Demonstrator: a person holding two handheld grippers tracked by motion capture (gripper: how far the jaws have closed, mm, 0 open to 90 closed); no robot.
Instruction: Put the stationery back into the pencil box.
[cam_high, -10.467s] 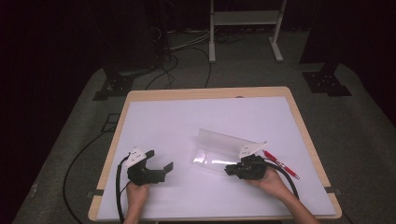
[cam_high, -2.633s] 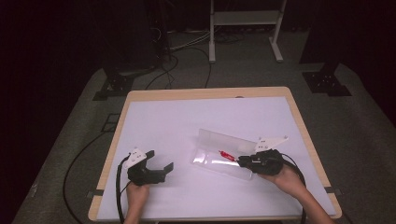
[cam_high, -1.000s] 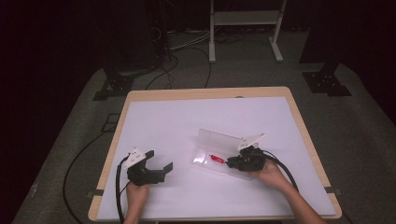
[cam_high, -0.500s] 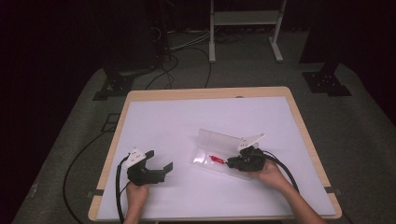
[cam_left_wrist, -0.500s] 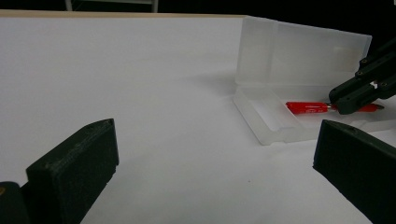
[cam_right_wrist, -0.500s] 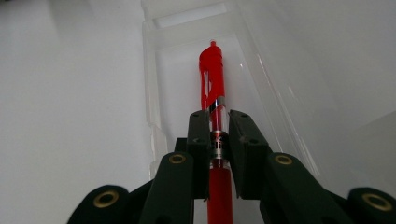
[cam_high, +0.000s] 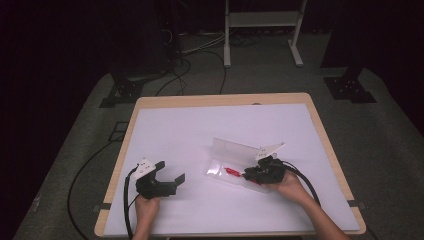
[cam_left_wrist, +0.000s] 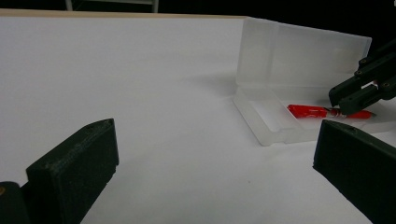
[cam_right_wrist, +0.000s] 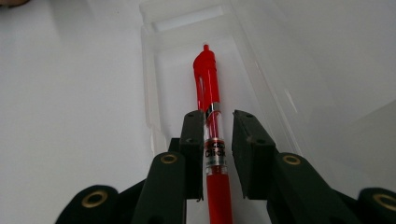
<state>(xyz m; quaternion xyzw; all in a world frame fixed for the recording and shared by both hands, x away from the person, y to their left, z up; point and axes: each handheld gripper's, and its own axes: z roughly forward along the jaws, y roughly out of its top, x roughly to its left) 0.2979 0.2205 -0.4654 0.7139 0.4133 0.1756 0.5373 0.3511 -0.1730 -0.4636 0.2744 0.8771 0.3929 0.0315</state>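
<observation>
At lower left of the high view, the left gripper rests on the white bench, fingers spread wide. Right of centre, the right gripper has its fingers flanking a red pen, one touching, inside the open clear plastic case.

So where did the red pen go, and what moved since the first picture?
The red pen went from the white table at the right of the clear plastic box into its tray, carried leftward by the right gripper. Its jaws now sit either side of the pen with a small gap on one side. The left gripper stayed open in place; the box stayed open.
</observation>
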